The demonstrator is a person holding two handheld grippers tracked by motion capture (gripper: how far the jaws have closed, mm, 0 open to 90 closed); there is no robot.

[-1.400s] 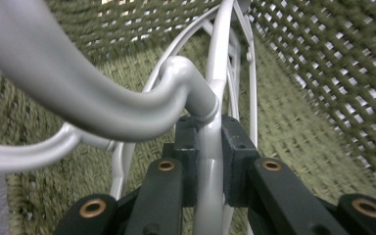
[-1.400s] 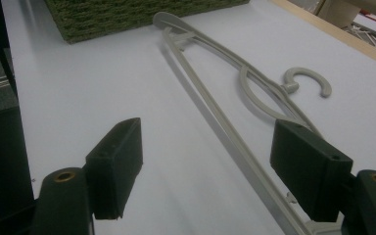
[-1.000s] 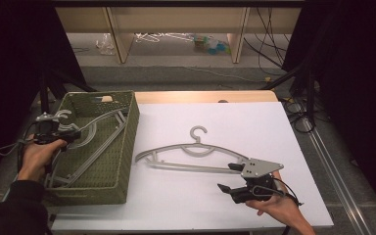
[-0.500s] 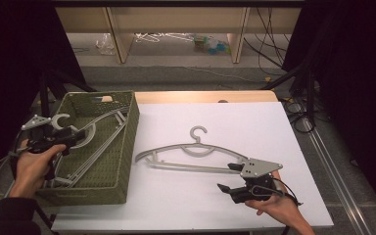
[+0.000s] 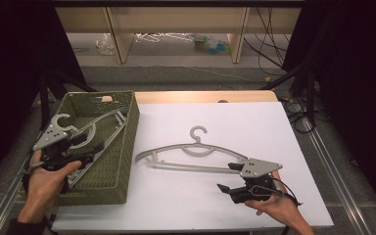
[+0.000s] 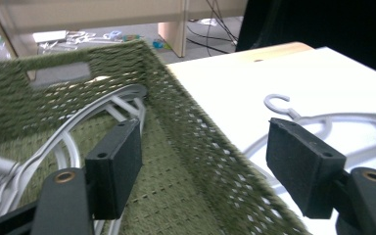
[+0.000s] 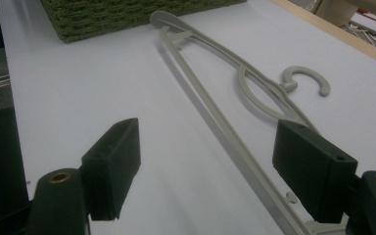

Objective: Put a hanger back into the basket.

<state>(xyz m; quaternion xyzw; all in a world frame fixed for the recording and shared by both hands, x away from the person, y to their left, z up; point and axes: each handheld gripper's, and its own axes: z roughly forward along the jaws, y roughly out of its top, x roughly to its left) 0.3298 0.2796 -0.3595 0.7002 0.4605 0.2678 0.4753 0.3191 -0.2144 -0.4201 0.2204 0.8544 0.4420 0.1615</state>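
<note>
My left gripper [image 5: 94, 148], jaws just opening and empty, hovers over the green woven basket [image 5: 122, 147]. My right gripper [image 5: 226, 177] gapes beside the grey plastic hanger [image 5: 196, 152] on the white counter [image 5: 186, 205].

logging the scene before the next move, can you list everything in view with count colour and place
hanger on table: 1, light grey, flat on the white tabletop, hook pointing away from the person
hanger in basket: 1, light grey, lying slanted inside the basket
basket: 1, olive green, woven, at the left edge of the table
table: 1, white top with a wooden far edge
clutter on floor: several pale and blue bits, near the wooden shelf legs behind the table
left gripper: 1, black, jaws open, above the basket
right gripper: 1, black, jaws open, at the right end of the hanger on table
</note>
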